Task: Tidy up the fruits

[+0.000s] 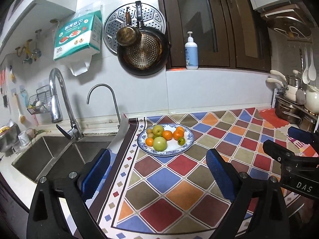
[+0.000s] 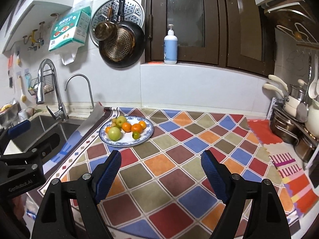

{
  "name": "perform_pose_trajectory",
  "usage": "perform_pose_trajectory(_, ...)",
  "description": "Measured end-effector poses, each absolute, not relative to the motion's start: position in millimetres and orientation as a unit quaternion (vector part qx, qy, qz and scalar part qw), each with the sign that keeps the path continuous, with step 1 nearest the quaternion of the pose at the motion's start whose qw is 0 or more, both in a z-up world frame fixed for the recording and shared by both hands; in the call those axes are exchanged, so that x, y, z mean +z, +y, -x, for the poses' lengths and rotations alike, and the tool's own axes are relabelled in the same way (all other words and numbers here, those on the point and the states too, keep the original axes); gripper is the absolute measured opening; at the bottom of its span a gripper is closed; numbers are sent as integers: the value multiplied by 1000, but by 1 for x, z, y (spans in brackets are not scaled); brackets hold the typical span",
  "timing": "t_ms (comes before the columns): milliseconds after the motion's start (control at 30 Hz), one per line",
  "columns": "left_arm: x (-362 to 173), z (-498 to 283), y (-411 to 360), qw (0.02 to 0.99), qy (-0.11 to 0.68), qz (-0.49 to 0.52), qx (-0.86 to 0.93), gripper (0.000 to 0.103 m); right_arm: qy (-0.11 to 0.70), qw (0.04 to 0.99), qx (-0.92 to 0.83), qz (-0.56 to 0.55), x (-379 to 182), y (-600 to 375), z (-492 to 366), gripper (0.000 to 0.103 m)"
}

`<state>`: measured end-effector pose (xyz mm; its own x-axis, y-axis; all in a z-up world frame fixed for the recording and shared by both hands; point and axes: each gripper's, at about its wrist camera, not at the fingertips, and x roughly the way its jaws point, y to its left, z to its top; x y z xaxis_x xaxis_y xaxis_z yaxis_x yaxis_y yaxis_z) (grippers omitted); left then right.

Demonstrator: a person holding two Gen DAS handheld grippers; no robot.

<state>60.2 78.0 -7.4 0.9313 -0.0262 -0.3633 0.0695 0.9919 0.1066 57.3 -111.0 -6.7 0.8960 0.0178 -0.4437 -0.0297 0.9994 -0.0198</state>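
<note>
A blue-and-white plate (image 1: 188, 142) (image 2: 148, 133) rests on the diamond-patterned mat near the sink. On it lie two green apples, the nearer one (image 1: 159, 143) (image 2: 114, 133), several oranges (image 1: 167, 135) (image 2: 136, 128), a small greenish-orange fruit (image 1: 181, 140) (image 2: 136, 135) and small pale fruits at the far left. My left gripper (image 1: 157, 162) is open and empty, a short way in front of the plate. My right gripper (image 2: 161, 162) is also open and empty, nearer than the plate and to its right. Each gripper shows at the edge of the other's view.
A steel sink (image 1: 53, 155) with two taps (image 1: 57, 99) lies left of the mat. Pans (image 1: 143, 51) hang on the wall; a pump bottle (image 1: 191, 52) stands on the sill. Pots and utensils (image 1: 295, 99) crowd the right end of the counter.
</note>
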Motion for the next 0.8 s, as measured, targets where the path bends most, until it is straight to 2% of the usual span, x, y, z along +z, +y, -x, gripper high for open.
perform_pose_trajectory(167, -4, -41, 75, 982, 177, -58, -27, 103, 219, 975, 14, 11, -3, -114, -37, 82)
perform_pose_trajectory(800, -4, -9, 67, 981, 182, -59, -25, 103, 210, 978, 18, 8, -2, -123, 0, 83)
